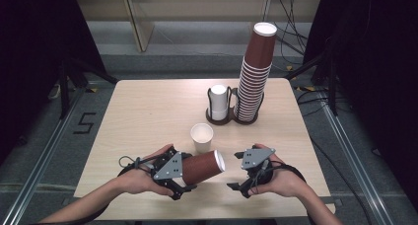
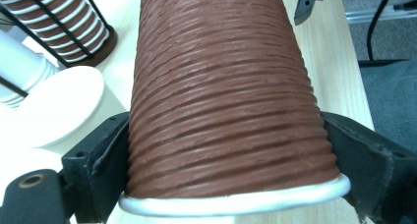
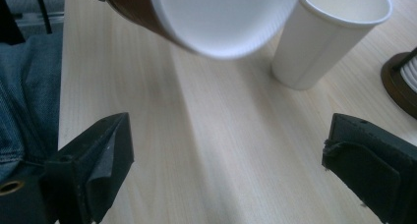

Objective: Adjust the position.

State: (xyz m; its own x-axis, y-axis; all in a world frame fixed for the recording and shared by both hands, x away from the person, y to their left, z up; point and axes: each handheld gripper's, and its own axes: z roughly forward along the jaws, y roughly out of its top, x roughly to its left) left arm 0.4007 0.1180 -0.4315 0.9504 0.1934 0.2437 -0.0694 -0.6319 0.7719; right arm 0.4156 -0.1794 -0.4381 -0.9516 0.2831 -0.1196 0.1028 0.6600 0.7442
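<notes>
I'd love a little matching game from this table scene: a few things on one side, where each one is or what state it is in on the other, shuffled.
Things:
1. brown ribbed cup
2. single white cup
3. tall brown stack
4. right gripper

Places or states:
A. standing upright and open-topped on the bare table
B. jaws apart, nothing between them
C. lying sideways, clamped in the left gripper
D. rising from the dark holder, beside the short white stack

Pairs: 1-C, 2-A, 3-D, 4-B
</notes>
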